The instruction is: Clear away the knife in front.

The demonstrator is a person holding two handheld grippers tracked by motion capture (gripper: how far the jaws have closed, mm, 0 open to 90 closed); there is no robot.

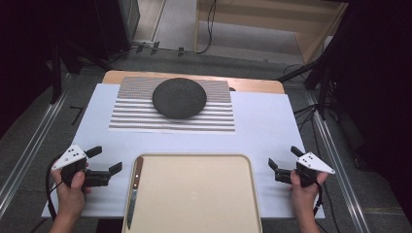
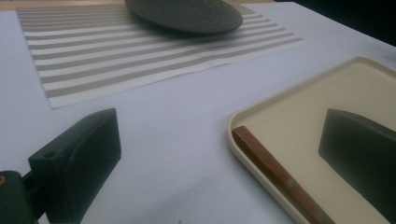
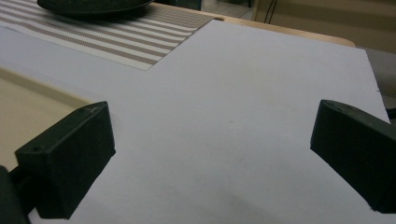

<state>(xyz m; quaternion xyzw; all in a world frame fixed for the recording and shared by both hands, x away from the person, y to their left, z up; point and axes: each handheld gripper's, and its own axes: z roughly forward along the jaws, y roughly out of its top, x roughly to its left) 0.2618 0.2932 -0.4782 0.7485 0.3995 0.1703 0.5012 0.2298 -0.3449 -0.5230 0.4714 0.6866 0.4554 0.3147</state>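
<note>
I have my left gripper (image 1: 106, 159) low at the near left with its jaws spread wide and nothing between them, and my right gripper (image 1: 284, 157) low at the near right, jaws likewise wide apart and empty, both pointing inward.

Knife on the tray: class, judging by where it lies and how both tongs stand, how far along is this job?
Done: the knife lies along the tray's left edge, and the dark plate sits on the striped mat. In hand: nothing; the left tongs and right tongs stand open and empty beside the tray. Left: probably gripping the knife next, since the left tongs are nearest it.
</note>
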